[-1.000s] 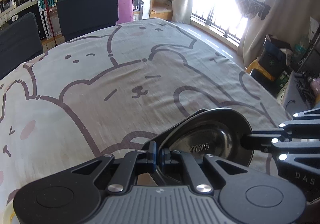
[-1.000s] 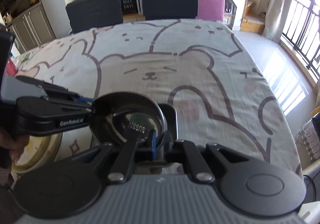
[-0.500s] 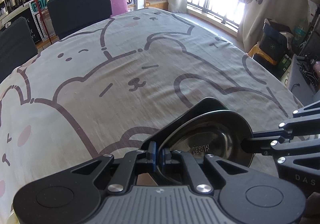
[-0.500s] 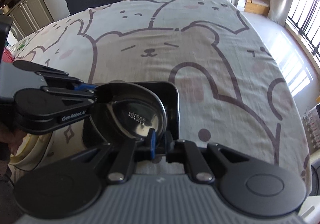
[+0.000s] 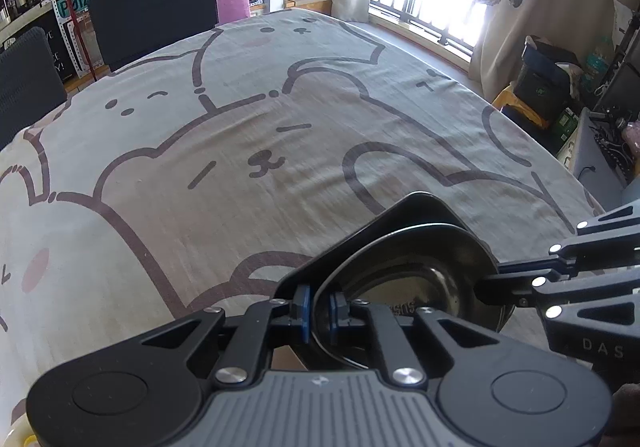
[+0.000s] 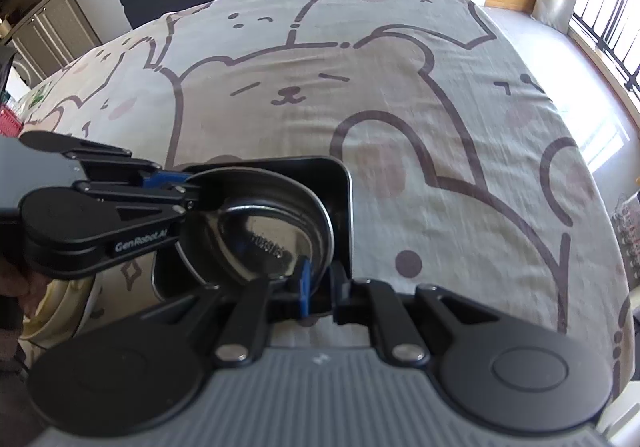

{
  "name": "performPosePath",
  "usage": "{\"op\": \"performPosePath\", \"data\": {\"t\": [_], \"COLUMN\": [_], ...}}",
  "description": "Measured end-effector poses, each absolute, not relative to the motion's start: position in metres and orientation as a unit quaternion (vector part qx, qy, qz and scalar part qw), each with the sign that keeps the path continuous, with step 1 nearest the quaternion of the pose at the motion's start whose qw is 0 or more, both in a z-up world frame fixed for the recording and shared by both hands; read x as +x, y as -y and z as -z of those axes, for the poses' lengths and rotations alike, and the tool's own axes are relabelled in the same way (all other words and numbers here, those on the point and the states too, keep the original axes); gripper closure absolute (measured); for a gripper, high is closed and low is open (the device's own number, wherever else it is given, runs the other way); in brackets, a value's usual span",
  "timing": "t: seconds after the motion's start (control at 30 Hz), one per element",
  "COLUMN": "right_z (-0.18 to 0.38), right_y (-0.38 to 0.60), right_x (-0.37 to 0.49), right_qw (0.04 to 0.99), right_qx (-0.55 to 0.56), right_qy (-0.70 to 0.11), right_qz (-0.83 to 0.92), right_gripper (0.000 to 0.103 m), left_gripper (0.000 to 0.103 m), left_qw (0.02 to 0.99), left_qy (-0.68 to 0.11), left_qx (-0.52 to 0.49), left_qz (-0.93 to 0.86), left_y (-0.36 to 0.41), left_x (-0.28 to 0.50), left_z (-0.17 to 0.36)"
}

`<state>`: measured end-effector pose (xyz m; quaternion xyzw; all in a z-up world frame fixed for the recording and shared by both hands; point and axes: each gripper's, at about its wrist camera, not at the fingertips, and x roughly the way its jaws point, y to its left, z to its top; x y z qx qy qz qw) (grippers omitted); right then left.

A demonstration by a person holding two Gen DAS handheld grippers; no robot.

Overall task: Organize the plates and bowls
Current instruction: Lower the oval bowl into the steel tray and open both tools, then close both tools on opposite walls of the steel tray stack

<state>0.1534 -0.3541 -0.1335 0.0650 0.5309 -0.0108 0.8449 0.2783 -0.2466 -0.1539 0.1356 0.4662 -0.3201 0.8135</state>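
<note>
Both grippers are on the same steel bowl, which sits inside a black square tray on the bear-print tablecloth.

Left gripper: my fingers straddle the near rim of the bowl, one blue pad outside the wall and the other inside. There is a sliver of daylight between the outer pad and the metal, and the jaws are opening, with the rim between them. I read this as a grip letting go, not a firm clamp. The bowl's floor, with stamped lettering on it, lies just ahead of my fingertips and slightly to the right.

Right gripper: fingers likewise straddle the bowl's rim, on the edge nearest this camera. The left blue pad is inside against the wall; the right finger is outside, between the bowl and the tray's wall. The jaws are narrow. I cannot tell whether the pads press on the rim or merely flank it.

In the right wrist view the left gripper comes in from the left of my fingers and meets the rim on the bowl's far-left side. In the left wrist view the right gripper comes in from the right and meets the rim there.

A cream-coloured dish lies left of the tray, partly behind the left gripper. Dark chairs stand at the table's far edge, well ahead of the fingers.
</note>
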Motion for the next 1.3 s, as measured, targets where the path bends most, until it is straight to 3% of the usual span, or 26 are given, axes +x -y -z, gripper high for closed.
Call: {"op": "performPosePath", "data": {"t": [0.17, 0.7, 0.77, 1.03, 1.17, 1.3], "right_z": [0.136, 0.142, 0.141, 0.121, 0.107, 0.114], "right_y": [0.356, 0.354, 0.353, 0.359, 0.373, 0.388], "right_x": [0.156, 0.158, 0.158, 0.149, 0.142, 0.148], "right_qw": [0.842, 0.838, 0.838, 0.860, 0.878, 0.872], "right_qx": [0.071, 0.076, 0.075, 0.093, 0.113, 0.110], "right_qy": [-0.534, -0.540, -0.540, -0.502, -0.464, -0.475], "right_qz": [0.014, 0.014, 0.010, 0.004, 0.016, 0.041], "right_gripper": [0.089, 0.086, 0.082, 0.060, 0.047, 0.048], "left_gripper": [0.077, 0.058, 0.049, 0.037, 0.037, 0.039], "left_qw": [0.809, 0.815, 0.817, 0.821, 0.819, 0.814], "left_qy": [-0.473, -0.466, -0.463, -0.464, -0.470, -0.476], "left_qx": [0.127, 0.099, 0.096, 0.081, 0.080, 0.091], "left_qz": [0.324, 0.330, 0.330, 0.323, 0.320, 0.320], "left_y": [0.245, 0.232, 0.229, 0.219, 0.213, 0.212], "left_x": [0.278, 0.269, 0.267, 0.265, 0.263, 0.260], "left_z": [0.152, 0.133, 0.130, 0.123, 0.123, 0.126]}}
